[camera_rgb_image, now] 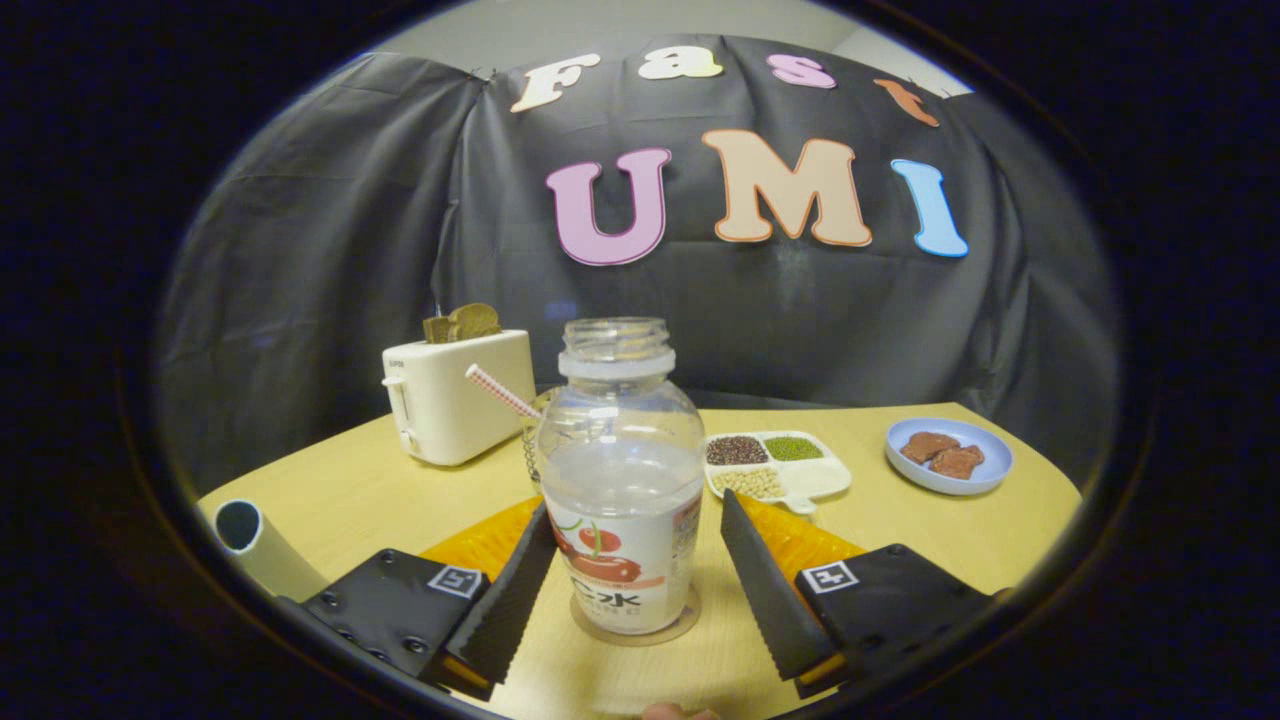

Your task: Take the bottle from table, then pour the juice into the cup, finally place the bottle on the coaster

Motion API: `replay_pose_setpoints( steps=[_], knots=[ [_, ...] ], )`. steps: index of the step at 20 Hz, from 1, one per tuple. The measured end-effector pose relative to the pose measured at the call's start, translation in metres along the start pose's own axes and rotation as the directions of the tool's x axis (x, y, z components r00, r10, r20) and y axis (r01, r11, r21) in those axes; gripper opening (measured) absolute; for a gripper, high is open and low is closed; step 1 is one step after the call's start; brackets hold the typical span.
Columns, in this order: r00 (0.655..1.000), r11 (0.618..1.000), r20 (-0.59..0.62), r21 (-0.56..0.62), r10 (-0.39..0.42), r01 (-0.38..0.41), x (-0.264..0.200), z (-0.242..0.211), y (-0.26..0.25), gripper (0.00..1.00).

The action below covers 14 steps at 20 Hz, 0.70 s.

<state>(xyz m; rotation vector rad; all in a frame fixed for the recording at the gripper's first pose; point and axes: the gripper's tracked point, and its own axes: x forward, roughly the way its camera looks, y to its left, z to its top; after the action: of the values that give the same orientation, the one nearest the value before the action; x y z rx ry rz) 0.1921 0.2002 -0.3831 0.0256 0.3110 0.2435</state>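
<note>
I count one bottle [621,480], one coaster [634,630], one cup [531,440], one straw [501,391], one toaster [457,396], one tray [780,463], one plate [948,456], one tube [255,542] on my counter [360,500].

The handheld two-finger gripper [636,570] has two flat, wedge-shaped fingers [510,600] whose inner faces are finely ribbed, with sawtooth edges. Each finger is fixed to a matte black block with rounded corners, carrying a small square black-and-white marker tag on top. The left block [395,605] also shows dark recessed screws along its lower edge.
</note>
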Motion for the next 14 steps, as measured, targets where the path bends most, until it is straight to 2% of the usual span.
replay_pose_setpoints(
  steps=[4,8,14],
  knots=[
    [0.998,0.997,0.031,0.046,0.056,-0.058,-0.014,0.016,0.013,0.99],
    [0.997,0.999,0.064,0.022,0.032,-0.034,-0.037,0.035,0.008,0.99],
    [0.99,1.0,0.139,0.017,0.008,-0.01,-0.105,0.091,-0.007,0.99]
  ],
)
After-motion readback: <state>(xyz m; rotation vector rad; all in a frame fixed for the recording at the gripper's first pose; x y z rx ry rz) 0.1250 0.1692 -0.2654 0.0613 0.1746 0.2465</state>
